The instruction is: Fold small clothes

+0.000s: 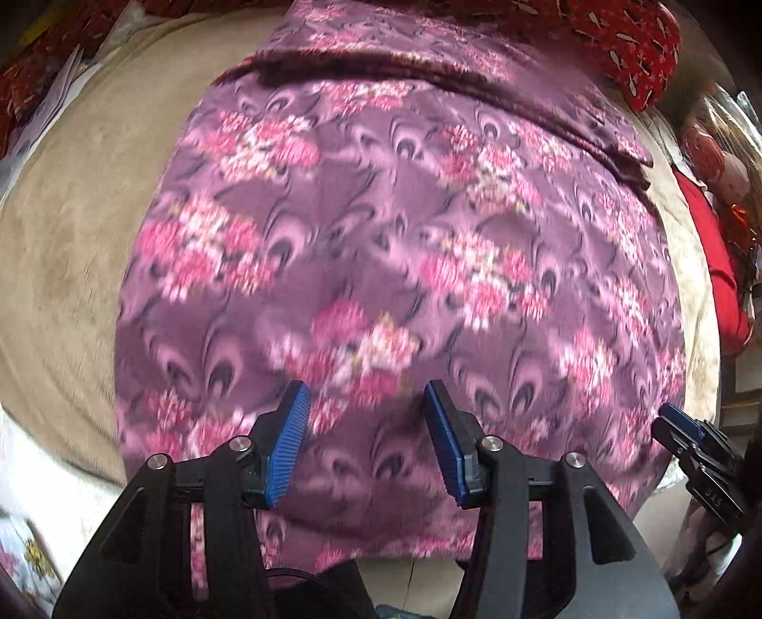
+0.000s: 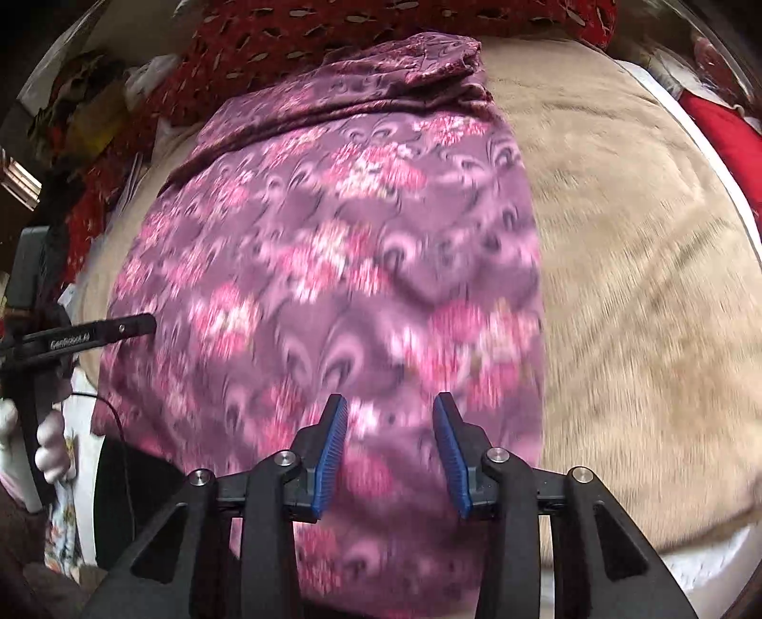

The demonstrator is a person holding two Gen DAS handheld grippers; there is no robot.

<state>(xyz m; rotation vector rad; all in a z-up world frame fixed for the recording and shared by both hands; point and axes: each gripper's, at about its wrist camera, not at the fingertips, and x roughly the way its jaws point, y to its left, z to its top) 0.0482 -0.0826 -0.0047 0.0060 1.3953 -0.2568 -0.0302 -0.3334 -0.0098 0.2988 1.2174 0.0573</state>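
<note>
Both grippers hang over the cloth with nothing between their blue ribbed pads. Seen from its own wrist camera, the left gripper has its jaws apart and points steeply down at the mauve, soft-looking garment printed with pink flower clusters. The right gripper also stands parted and empty above that same garment; the fabric passes behind its pads, but neither pad appears to press on it.

The garment lies spread on a tan plush blanket, filling the middle of each view. Its long axis runs from 6 o'clock, under the fingers, to 12 o'clock, where a darker fold crosses it in front of a red patterned cloth.

In the left view the right gripper's tip shows at 4 o'clock, by the garment's right edge. In the right view the left gripper's black finger reaches in at 9 o'clock, over the left edge. So each hand looks nearer its own long side, and the near hem sits below both. Motion blur hides the finer creases.
</note>
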